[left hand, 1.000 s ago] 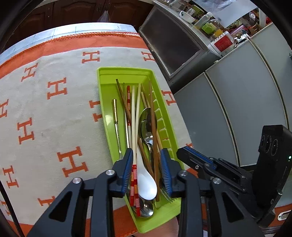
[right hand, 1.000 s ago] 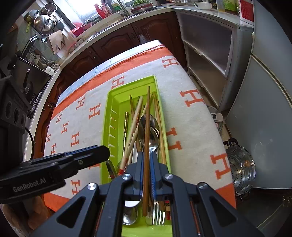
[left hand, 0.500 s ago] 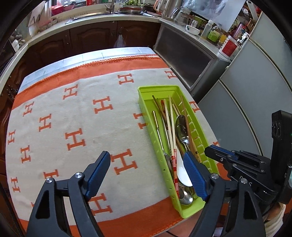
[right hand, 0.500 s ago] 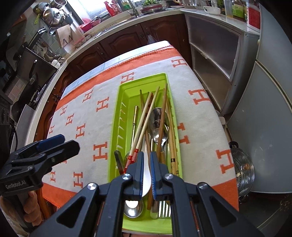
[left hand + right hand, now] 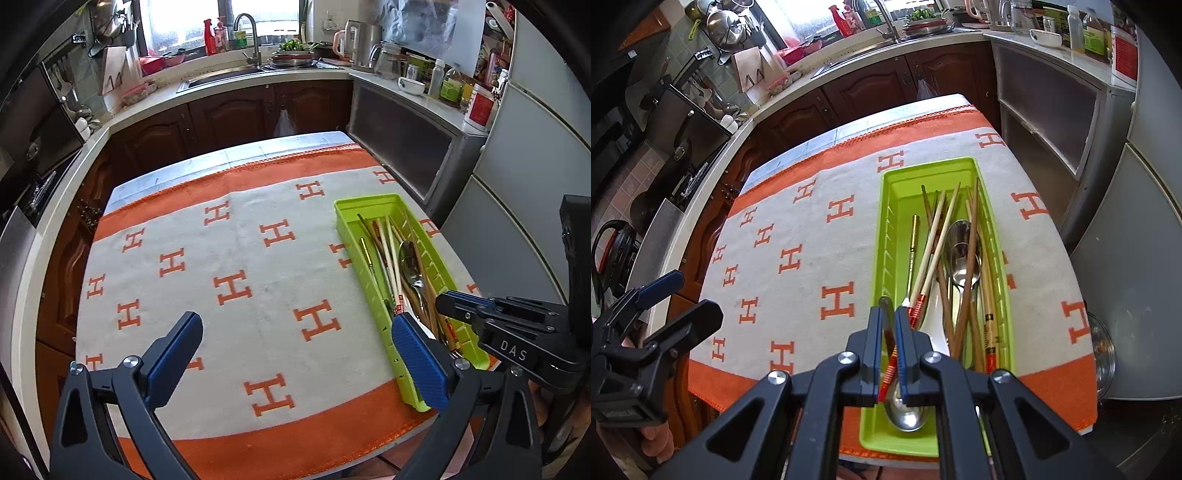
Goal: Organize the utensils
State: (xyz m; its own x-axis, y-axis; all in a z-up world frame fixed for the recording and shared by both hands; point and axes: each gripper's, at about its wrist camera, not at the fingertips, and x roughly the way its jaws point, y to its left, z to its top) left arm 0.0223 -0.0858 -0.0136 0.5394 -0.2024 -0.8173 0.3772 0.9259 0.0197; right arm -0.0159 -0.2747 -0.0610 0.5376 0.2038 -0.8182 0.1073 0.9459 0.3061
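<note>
The sorting looks close to done, in my judgement: every utensil in sight lies in the green tray (image 5: pixel 886 236), which sits lengthwise near the right edge of the desk (image 5: pixel 229 258), and the cloth beside it carries nothing. In the tray are wooden chopsticks (image 5: pixel 971 240), metal spoons (image 5: pixel 962 254), a white spoon (image 5: pixel 934 325) and a gold-tipped utensil (image 5: pixel 913 236) (all loosely heaped, not separated). The left claw (image 5: pixel 295 365) is opening, nothing between its pads. The right claw (image 5: pixel 889 354) is pressed together; a thin dark handle stands in its gap, though whether it is truly gripped I cannot tell.
</note>
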